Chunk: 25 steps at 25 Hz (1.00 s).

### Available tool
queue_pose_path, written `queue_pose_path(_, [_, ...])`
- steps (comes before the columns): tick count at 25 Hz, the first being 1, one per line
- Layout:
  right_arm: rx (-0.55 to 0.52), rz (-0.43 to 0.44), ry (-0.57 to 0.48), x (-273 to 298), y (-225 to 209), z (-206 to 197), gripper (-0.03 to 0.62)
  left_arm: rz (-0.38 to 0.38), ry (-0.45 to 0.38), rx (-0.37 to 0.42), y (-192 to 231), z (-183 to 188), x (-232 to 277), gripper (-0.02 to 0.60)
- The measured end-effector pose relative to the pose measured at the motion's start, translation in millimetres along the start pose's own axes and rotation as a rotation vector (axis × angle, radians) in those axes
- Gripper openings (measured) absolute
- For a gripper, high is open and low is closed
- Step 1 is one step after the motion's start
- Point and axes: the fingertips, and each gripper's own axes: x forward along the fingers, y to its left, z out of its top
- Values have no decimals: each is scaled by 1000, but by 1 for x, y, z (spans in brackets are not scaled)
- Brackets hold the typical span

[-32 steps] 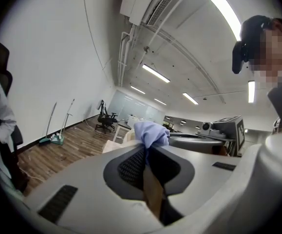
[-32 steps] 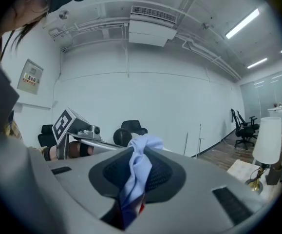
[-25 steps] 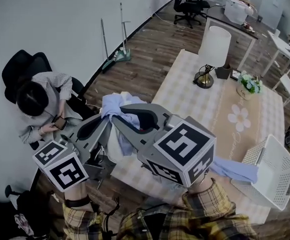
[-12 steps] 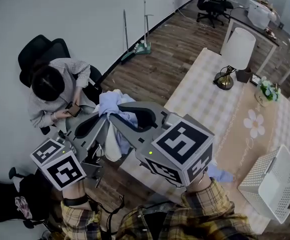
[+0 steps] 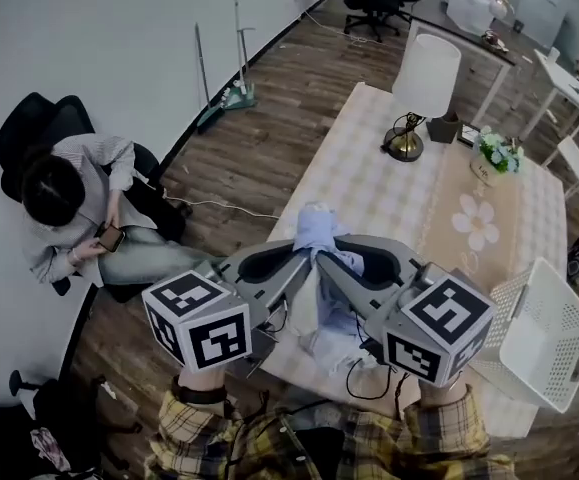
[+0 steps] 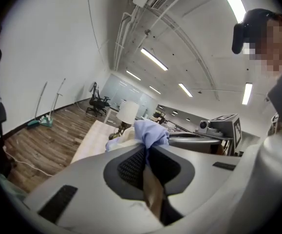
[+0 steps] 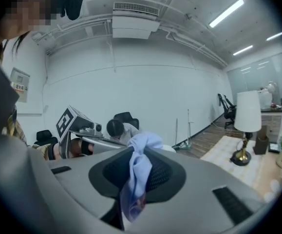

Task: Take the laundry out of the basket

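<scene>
A light blue garment is bunched up between my two grippers and hangs down over the near edge of the checked table. In the head view my left gripper and right gripper meet tip to tip, each shut on the cloth. The left gripper view shows the garment pinched in the left gripper. Through the right gripper the garment droops between the pads. The white laundry basket lies tilted at the table's right, and I cannot see into it.
A white-shaded lamp, a small dark holder and a flower pot stand at the table's far end. A person sits on a black chair at the left by the wall. Cables lie near the table's front edge.
Both grippers have come down and to the right with the garment, from beside the table to over its near edge. Their tips now point at each other.
</scene>
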Motion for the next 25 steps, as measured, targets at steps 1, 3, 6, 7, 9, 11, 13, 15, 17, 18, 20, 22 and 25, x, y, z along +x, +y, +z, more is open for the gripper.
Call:
queue_pose_path(1, [16,-31,13,-9,-8,-10,84,-28,23,-5,-6,-10,12,35])
queue_pose_path(3, [50,-87,40,-25,-22,-31,84,-77,73,-15,-16,-30,32,35])
queue_pose_path(6, [100,-160,86,-49,-36,-66,86,-145,144,-32,-32,-62,54,37])
queue_pose_path(7, [112,-181,104,-55,-40,-78,87,-161,166,-34,-36,-73,60,38])
queue_pose_path(9, [134,-221,139,-63,-46,-103,87,-183,209,-40,-40,-95,70,37])
queue_pose_path(11, [166,-249,167,-69,-49,-126,87,-202,249,-52,-42,-116,76,38])
queue_pose_path(13, [207,-271,198,-74,-50,-151,89,-219,290,-67,-44,-138,80,40])
queue_pose_path(15, [252,-286,231,-81,-52,-176,91,-227,331,-80,-48,-160,86,44])
queue_pose_path(17, [289,-296,263,-91,-58,-197,92,-223,366,-93,-54,-178,95,56])
queue_pose_path(18, [305,-299,280,-94,-60,-206,92,-221,380,-99,-55,-185,99,67])
queue_pose_path(20, [333,-305,310,-92,-61,-221,95,-215,403,-100,-51,-195,101,76])
queue_pose_path(22, [350,-314,331,-86,-60,-231,100,-207,422,-89,-46,-202,99,80])
queue_pose_path(25, [359,-329,342,-89,-60,-238,107,-201,433,-80,-46,-206,100,96])
